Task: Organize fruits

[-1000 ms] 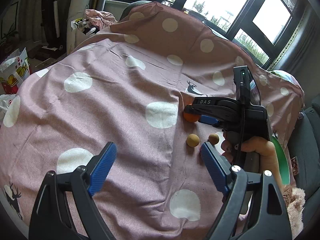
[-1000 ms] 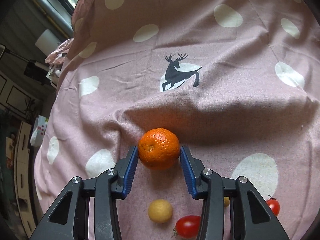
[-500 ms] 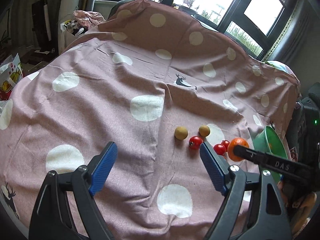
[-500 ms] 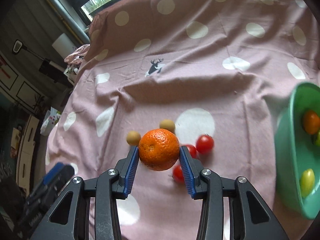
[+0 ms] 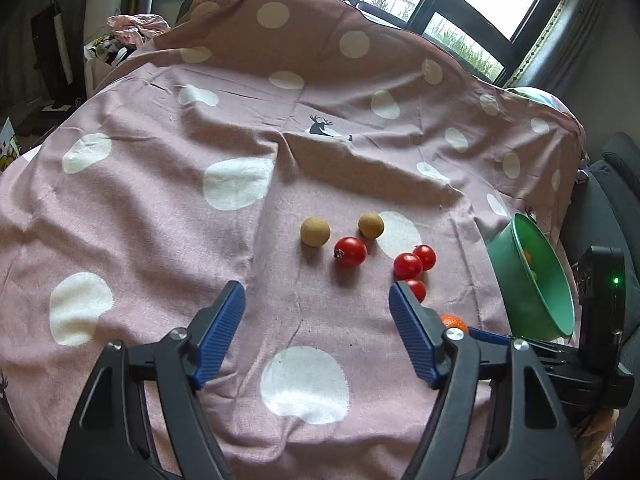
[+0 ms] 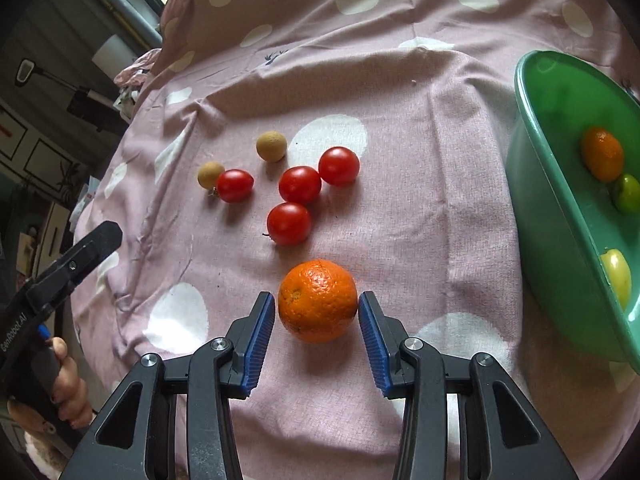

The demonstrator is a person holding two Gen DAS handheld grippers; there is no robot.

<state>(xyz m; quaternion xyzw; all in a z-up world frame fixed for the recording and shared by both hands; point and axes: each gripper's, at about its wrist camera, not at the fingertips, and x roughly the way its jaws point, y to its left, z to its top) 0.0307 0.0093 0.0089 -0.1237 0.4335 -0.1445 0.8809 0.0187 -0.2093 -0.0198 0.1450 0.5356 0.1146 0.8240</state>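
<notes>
My right gripper point(image 6: 317, 300) is shut on an orange point(image 6: 318, 300), held just above the pink spotted cloth point(image 6: 420, 220), near the green bowl point(image 6: 536, 184). Several red cherry tomatoes point(image 6: 300, 185) and two tan round fruits point(image 6: 272, 146) lie on the cloth beyond it. In the left wrist view, my left gripper point(image 5: 316, 292) points at the tomatoes point(image 5: 350, 251) and tan fruits point(image 5: 315, 231). Its jaws are closing with nothing between them. The orange point(image 5: 454, 321) peeks out behind its right finger.
The bowl point(image 5: 532, 280) sits tilted at the cloth's right edge, holding a small orange fruit point(image 6: 602, 154), a green one point(image 6: 627, 193) and a yellow one point(image 6: 616, 278). A raised fold of cloth point(image 5: 320, 60) backs the scene. A hand point(image 6: 68, 392) grips the left tool.
My right gripper carried the orange from the middle of the cloth to the near right, beside the bowl. My left gripper moved closer to the small fruits and its jaws narrowed.
</notes>
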